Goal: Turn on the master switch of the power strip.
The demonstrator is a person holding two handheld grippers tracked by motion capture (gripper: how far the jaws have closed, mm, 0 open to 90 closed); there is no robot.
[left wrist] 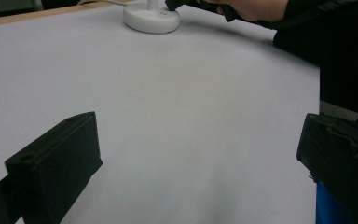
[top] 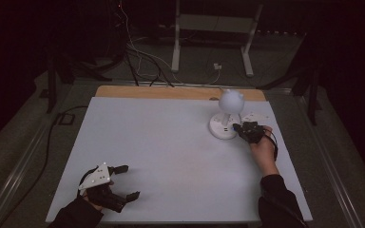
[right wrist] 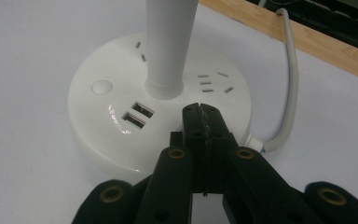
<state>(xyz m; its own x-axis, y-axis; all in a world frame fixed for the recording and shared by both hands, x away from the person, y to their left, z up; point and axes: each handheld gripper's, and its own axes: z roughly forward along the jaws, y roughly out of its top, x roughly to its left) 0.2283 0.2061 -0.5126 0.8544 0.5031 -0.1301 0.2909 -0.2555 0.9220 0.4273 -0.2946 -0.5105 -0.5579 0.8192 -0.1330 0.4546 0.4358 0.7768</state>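
Observation:
A white desk lamp stands at the table's far right, with a round base [top: 220,128] and a globe head [top: 231,100]. In the right gripper view its base [right wrist: 98,135] carries two USB ports [right wrist: 137,115], a round button [right wrist: 101,87] and socket slots around the stem [right wrist: 170,46]. My right gripper [right wrist: 200,112] is shut with nothing between its jaws, and its tips sit over the base top just in front of the stem. From above, the right gripper [top: 238,127] meets the base's right edge. My left gripper [top: 129,181] rests near the front left, open and empty; its jaws stand wide apart [left wrist: 200,154].
The lamp's white cable [right wrist: 291,84] runs off the base toward the wooden strip [top: 171,92] along the table's far edge. The white tabletop [top: 161,152] spreads between the two hands. Beyond it, cables and a white stand [top: 209,28] lie on the dark floor.

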